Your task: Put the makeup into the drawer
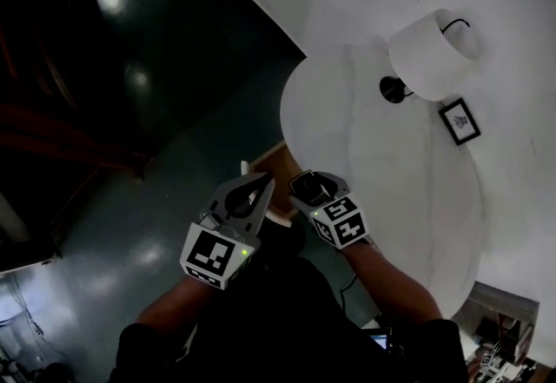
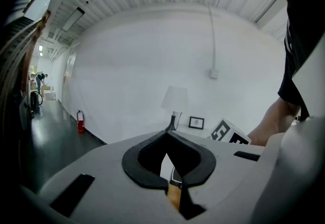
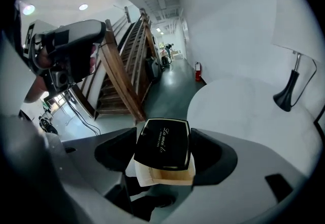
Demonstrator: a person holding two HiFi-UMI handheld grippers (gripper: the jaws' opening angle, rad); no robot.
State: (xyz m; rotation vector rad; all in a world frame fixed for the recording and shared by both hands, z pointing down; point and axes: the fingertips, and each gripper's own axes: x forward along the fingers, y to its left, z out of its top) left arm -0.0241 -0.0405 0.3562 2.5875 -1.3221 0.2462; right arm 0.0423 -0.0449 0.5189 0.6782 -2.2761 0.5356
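Looking down through the head view, I see both grippers held close together at the rounded edge of a smooth white table (image 1: pixel 408 190). My right gripper (image 1: pixel 306 185) has its jaws clamped on the makeup compact (image 3: pixel 163 142), a flat, glossy black square case with softened corners and fine pale script on the lid. The dark pads press against its two opposite sides. In the right gripper view the compact hangs just above the open drawer (image 3: pixel 175 176), a shallow box with a pale bare-wood inside and a white front wall.

My left gripper (image 1: pixel 261 184) holds nothing. Its curved matte black pads meet at the tips, leaving only a thin wedge of light lower down, through which a strip of tan wood shows.

Further back on the table stand a lamp (image 1: pixel 432 51) with a white tapered shade on a black stem and round base, and a small black picture frame (image 1: pixel 460 121). The floor (image 1: pixel 130 95) is dark and shiny, with soft reflections. A slanting wooden staircase (image 3: pixel 122 75) shows in the right gripper view.
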